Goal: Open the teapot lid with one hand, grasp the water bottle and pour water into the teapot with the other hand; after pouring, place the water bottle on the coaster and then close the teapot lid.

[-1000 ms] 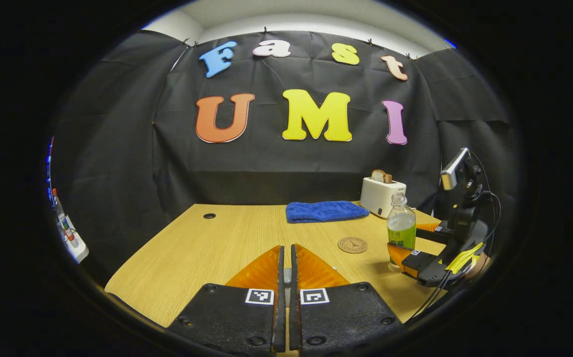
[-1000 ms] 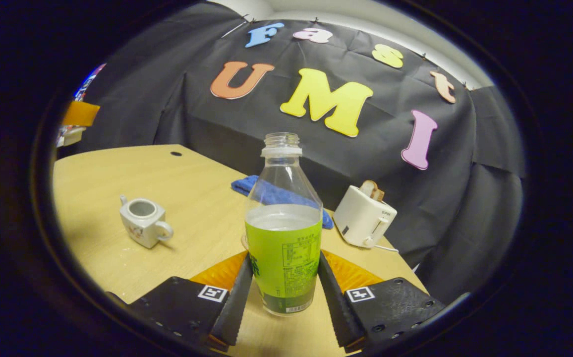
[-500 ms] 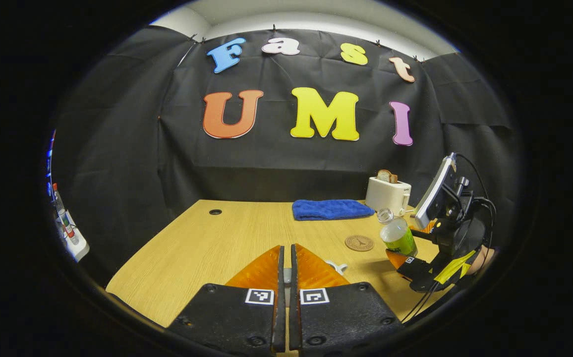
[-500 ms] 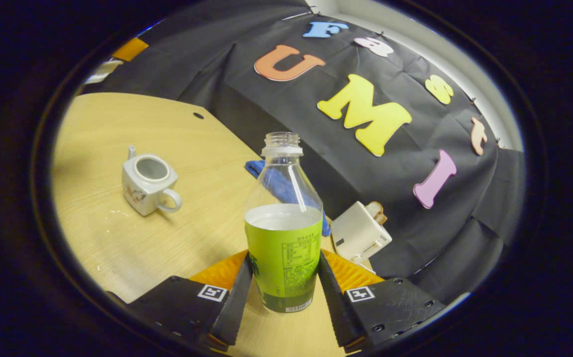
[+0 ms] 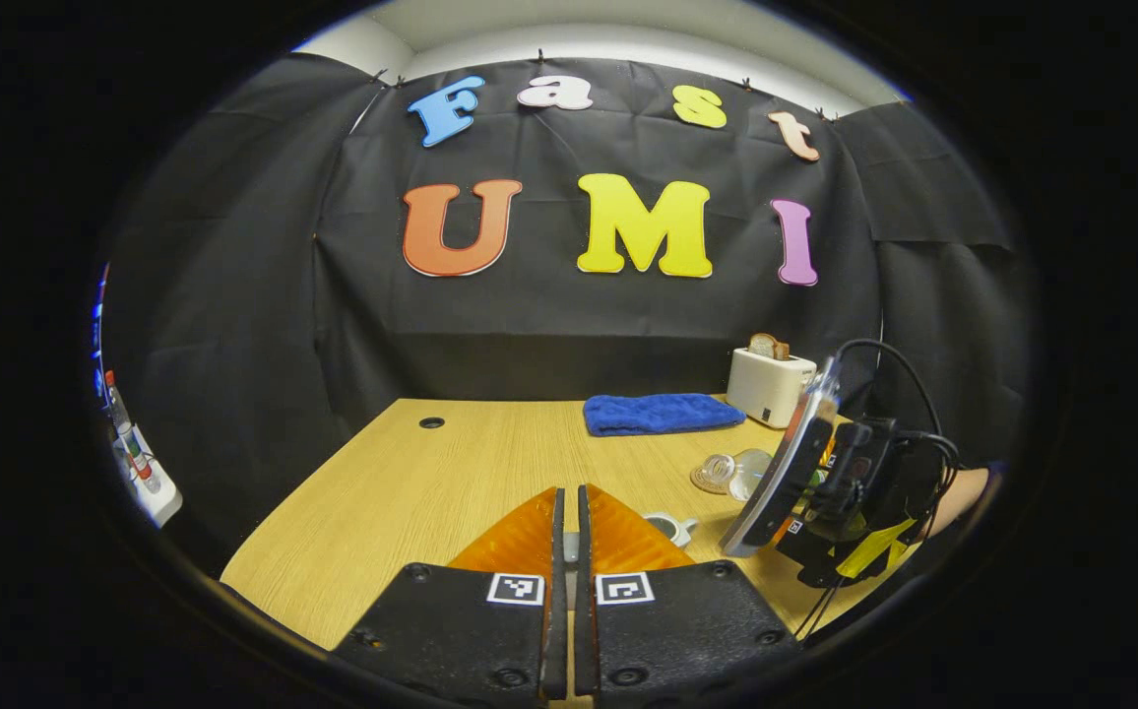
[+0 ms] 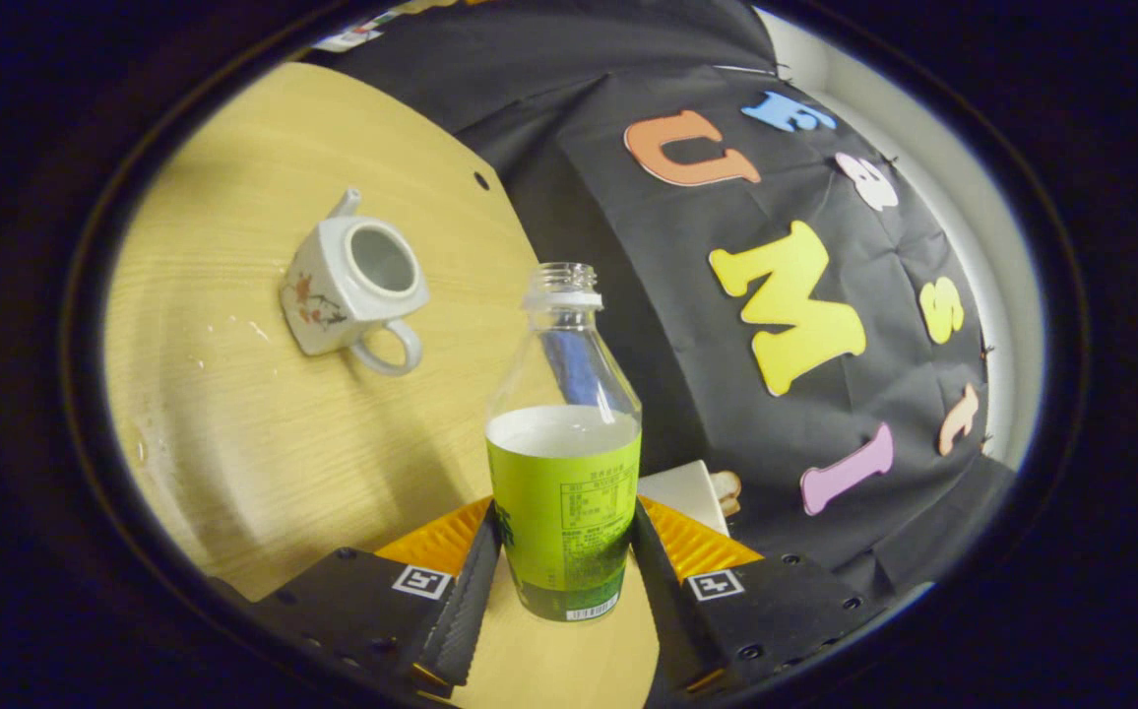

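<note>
A clear water bottle (image 6: 564,463) with a green label, uncapped and about half full, is held tilted above the table with my right gripper (image 6: 564,522) shut on its lower body. Its neck leans toward the white teapot (image 6: 352,286), which stands lidless on the table. In the left gripper view the bottle (image 5: 758,471) lies almost sideways in the right gripper (image 5: 825,492), over the round coaster (image 5: 707,475). The teapot's rim and handle (image 5: 672,527) peek out past my left gripper (image 5: 570,532). That gripper is shut, with a pale sliver pinched between its fingers, seemingly the lid's knob.
A blue towel (image 5: 663,414) and a white toaster (image 5: 769,384) holding a slice of bread sit at the back of the wooden table (image 5: 411,483). A cable hole (image 5: 432,422) is at the back left. A few water drops (image 6: 234,325) lie beside the teapot.
The right gripper has tipped the bottle from upright to steeply tilted and carried it left toward the teapot. The left gripper has stayed shut and almost still.
</note>
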